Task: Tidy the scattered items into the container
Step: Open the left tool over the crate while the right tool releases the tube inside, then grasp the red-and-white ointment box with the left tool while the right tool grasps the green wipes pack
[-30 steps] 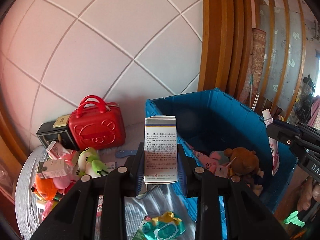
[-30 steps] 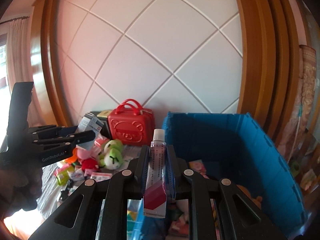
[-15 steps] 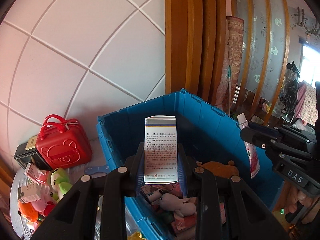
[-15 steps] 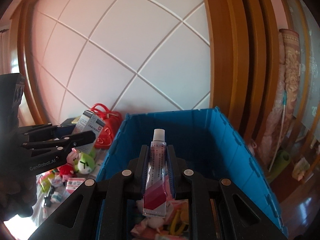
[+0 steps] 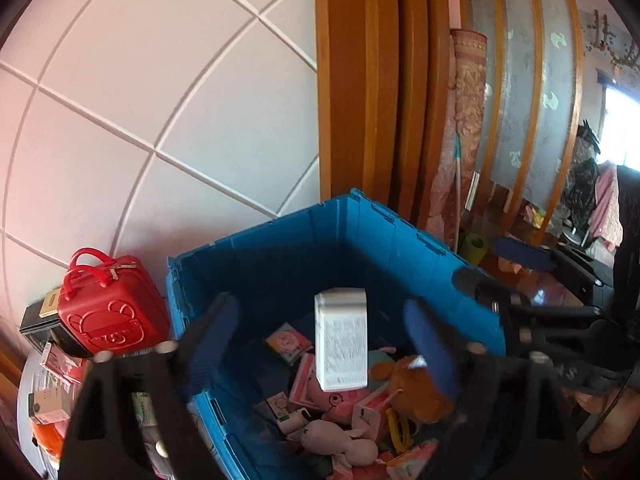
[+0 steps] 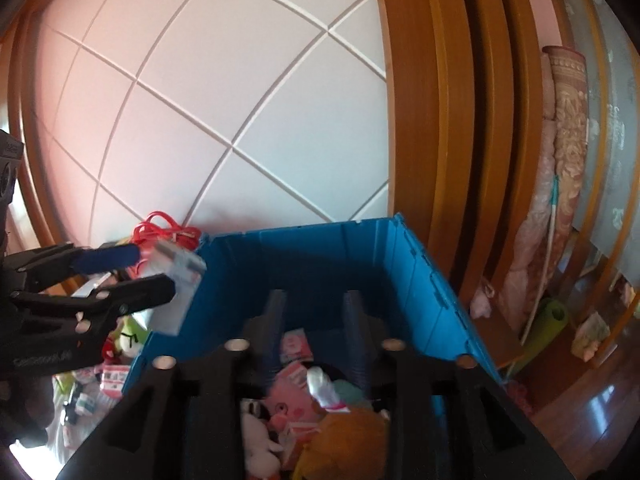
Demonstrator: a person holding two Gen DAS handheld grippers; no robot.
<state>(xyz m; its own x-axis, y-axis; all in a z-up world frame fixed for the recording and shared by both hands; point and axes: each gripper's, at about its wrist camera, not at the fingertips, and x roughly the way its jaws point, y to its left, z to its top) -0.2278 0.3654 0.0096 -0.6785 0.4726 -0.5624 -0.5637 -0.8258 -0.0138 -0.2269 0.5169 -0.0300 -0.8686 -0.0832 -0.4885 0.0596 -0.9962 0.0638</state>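
white box [image 5: 341, 344] loose between opening jaws, above blue bin [image 5: 416, 256]

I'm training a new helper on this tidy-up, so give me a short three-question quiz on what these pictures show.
1. True or false: the blue crate is empty.
2. Where does the red case stand? A: inside the crate. B: outside the crate, by the white panelled wall. C: on top of a plush toy.
3. Short answer: in the left wrist view, which item is in the air above the crate's contents, touching nothing?

Key
1. False: plush toys and small packets lie in it.
2. B
3. The white box
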